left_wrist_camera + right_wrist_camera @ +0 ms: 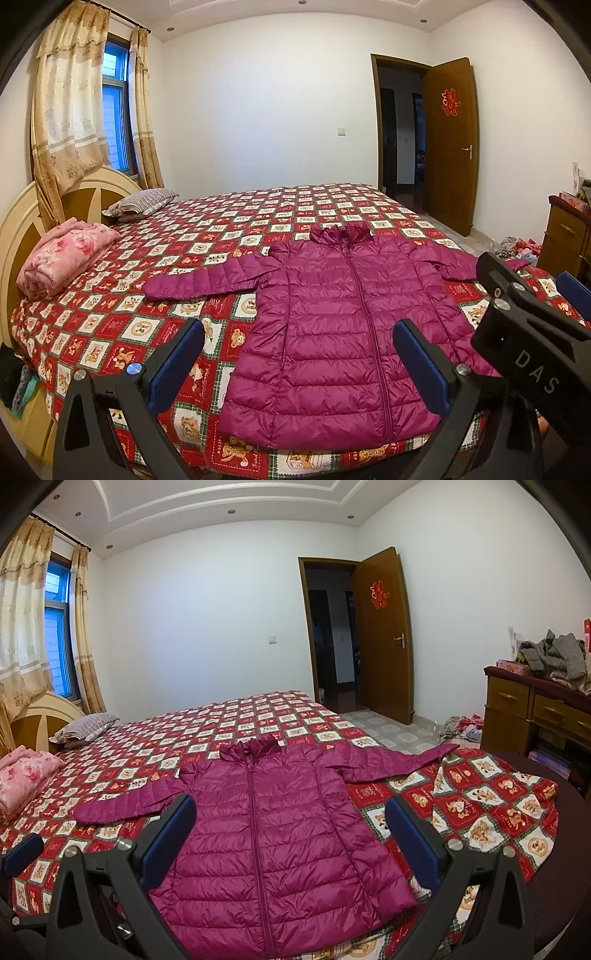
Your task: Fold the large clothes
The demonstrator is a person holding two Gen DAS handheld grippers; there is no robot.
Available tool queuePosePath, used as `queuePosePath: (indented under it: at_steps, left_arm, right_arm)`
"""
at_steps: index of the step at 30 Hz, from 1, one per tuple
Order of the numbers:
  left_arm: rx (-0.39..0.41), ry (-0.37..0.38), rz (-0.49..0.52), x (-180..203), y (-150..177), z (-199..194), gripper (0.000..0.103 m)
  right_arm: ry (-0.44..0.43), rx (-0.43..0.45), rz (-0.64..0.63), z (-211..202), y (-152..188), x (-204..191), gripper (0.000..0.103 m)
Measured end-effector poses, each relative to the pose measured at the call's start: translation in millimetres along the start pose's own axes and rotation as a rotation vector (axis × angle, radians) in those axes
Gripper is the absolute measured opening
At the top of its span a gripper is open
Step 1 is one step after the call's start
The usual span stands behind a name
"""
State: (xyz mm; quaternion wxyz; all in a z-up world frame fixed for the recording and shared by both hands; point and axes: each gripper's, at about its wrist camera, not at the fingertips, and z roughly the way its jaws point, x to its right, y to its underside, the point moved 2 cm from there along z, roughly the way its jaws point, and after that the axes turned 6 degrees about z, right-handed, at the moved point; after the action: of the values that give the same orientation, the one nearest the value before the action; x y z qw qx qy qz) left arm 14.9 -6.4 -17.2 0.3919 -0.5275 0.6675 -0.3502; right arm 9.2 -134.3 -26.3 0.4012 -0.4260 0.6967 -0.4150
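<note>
Both views are evenly and rather dimly lit, with bluish daylight at the window (115,107) on the far left and small recessed ceiling lights (230,512) that add little glare. Shadows are soft and faint, the doorway (400,129) on the far right is dark, and the white wall (207,620) takes a cool grey cast. Fisheye distortion bends walls and ceiling, black vignetting fills the corners, and the image is slightly soft and grainy throughout.
</note>
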Motion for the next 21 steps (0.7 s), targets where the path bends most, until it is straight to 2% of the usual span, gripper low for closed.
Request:
queuePosePath:
  at_steps: [10,16,21]
  left_arm:
    - [-0.033,0.025,0.021,7,4,27,0.102]
    - [-0.092,0.068,0.034,10,4,65,0.102]
    - [-0.132,0.115,0.005,1,-1,100,0.102]
  right_arm:
    - [0.035,-0.036,-0.012,17,3,4,0.103]
    - [0.071,-0.098,-0.001,53,1,17,0.103]
    - [0.109,-0.131,-0.019,85,-6,28,0.103]
